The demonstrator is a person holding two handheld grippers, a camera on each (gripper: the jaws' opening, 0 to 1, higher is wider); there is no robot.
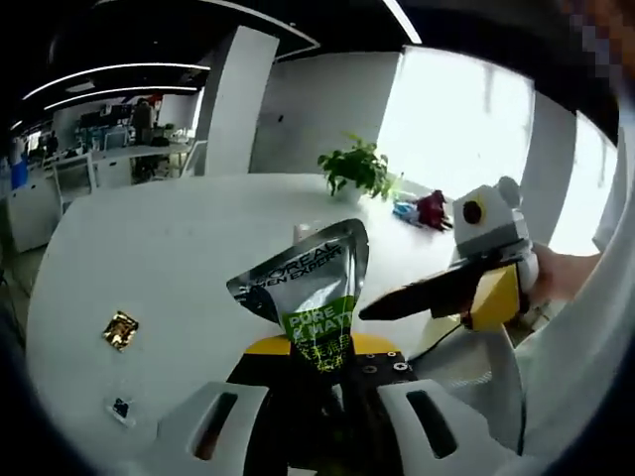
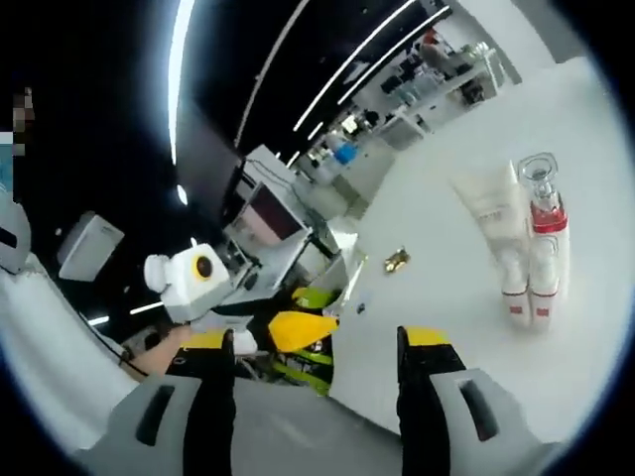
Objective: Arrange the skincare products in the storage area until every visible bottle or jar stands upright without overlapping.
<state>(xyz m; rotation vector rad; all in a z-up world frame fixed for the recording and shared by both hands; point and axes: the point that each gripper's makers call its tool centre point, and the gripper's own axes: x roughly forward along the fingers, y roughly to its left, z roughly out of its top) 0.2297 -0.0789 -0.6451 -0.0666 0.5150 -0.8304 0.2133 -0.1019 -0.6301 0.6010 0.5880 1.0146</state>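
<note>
In the left gripper view, your left gripper [image 1: 316, 372] has its jaws closed on the lower end of a silver pouch [image 1: 310, 288] with a green label, held upright above the white table [image 1: 159, 248]. Your right gripper [image 1: 466, 288] comes into that view from the right, its dark jaws pointing toward the pouch's right edge; whether they touch it you cannot tell from here. This view also gives you a potted plant [image 1: 355, 169] and a small red-and-blue heap [image 1: 425, 210] at the far side of the table, a gold packet [image 1: 120, 329] lying flat on the left, and a tiny dark item [image 1: 120, 407] nearer the table edge.

The right gripper view shows what the other lacks: two tubes [image 2: 511, 248] standing cap down on the white table [image 2: 446, 327], side by side and touching, one white and one with a red band and a clear top. Your right gripper [image 2: 317, 372] is wide open there with nothing between its jaws. The left gripper [image 2: 288, 327] enters from the left, and the gold packet [image 2: 397, 260] lies between it and the tubes.
</note>
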